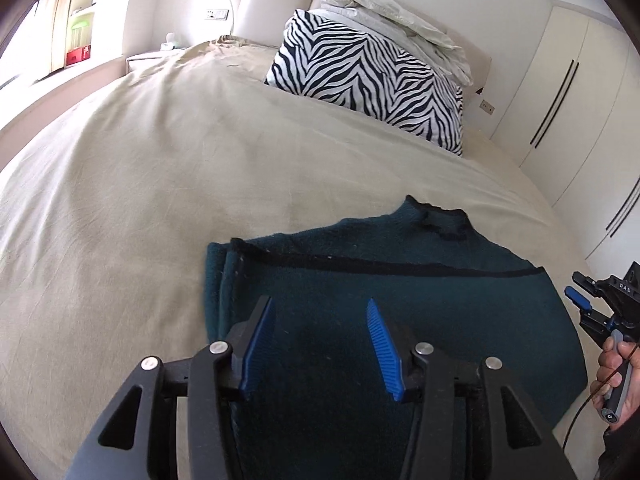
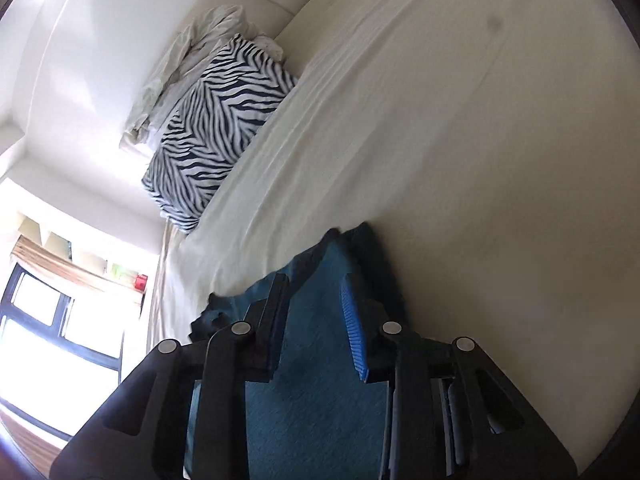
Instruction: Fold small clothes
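A dark teal fleece garment (image 1: 400, 280) with black trim lies partly folded on the beige bed sheet (image 1: 160, 184). Its left side is doubled over. My left gripper (image 1: 320, 304) hovers open just above its near part, holding nothing. My right gripper (image 1: 576, 300) shows at the far right edge, held by a hand, beside the garment's right edge. In the right wrist view the right gripper (image 2: 314, 284) is open over the teal garment (image 2: 316, 400), camera rolled sideways.
A zebra-print pillow (image 1: 368, 76) and a crumpled white duvet (image 1: 392, 12) lie at the head of the bed. White wardrobe doors (image 1: 568, 92) stand to the right. A nightstand (image 1: 148, 58) sits at the far left.
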A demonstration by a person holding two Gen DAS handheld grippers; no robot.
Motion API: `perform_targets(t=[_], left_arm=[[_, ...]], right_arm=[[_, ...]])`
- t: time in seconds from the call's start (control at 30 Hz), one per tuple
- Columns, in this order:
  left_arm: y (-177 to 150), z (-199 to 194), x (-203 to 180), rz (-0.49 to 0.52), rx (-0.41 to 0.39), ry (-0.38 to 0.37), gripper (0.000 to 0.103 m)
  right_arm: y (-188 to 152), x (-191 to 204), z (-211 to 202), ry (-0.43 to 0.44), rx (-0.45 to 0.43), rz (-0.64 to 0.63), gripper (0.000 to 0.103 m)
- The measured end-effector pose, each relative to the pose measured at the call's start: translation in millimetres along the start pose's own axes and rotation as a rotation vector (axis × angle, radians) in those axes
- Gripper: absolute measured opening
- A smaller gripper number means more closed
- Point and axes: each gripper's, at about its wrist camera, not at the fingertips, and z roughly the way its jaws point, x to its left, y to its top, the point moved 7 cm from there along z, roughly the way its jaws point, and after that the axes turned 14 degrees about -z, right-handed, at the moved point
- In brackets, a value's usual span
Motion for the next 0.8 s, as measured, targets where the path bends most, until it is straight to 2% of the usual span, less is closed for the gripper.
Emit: perform_targets(t=[0.1,0.17,0.23,0.27,0.3,0.37,0.4,0.47,0.6,0.63,0.7,0.8], left_arm=[[-47,-25,-36,0.110,0.033,0.000,0.068],[-74,-23,-43,0.175,0.057,0.050,0.069],[-93,-9,-32,0.148,0.113,0.086,0.069],[-99,-4,-24,0.126,0.128,0.092,0.068],[-101,-4,-21,0.129,0.114,0.087,0.067],[-103,-6,-22,0.153,0.104,0.101,0.067],[-104,-6,-23,0.158,0.103,0.104,0.067],[-104,-5,-22,0.153,0.102,0.099,0.067],[-106,-5,-21,0.155,0.096,0.091,0.067],[-106,-6,-20,0.153,0.095,0.087,0.067],[-107,-4,-19,0.151,0.096,0.080,0.069],[-108,-4,-20,0.158,0.092,0.077,0.071]], right_arm=[[-69,75,16,0.161,0.157,-0.126,0.028],[-120,105,36,0.251,0.268,-0.136,0.028],[-161,113,51,0.272,0.355,-0.137,0.028],[-174,108,58,0.256,0.389,-0.140,0.027],[-181,100,59,0.246,0.390,-0.134,0.025],[-175,86,51,0.280,0.349,-0.077,0.022],[-166,76,44,0.262,0.319,-0.054,0.022],[-151,50,19,0.203,0.244,-0.022,0.022],[-110,-18,-25,0.039,0.086,0.139,0.022],[-104,-26,-37,-0.009,0.053,0.148,0.025],[-97,-27,-53,-0.066,0.022,0.134,0.026],[-102,14,-42,0.030,0.058,0.084,0.028]])
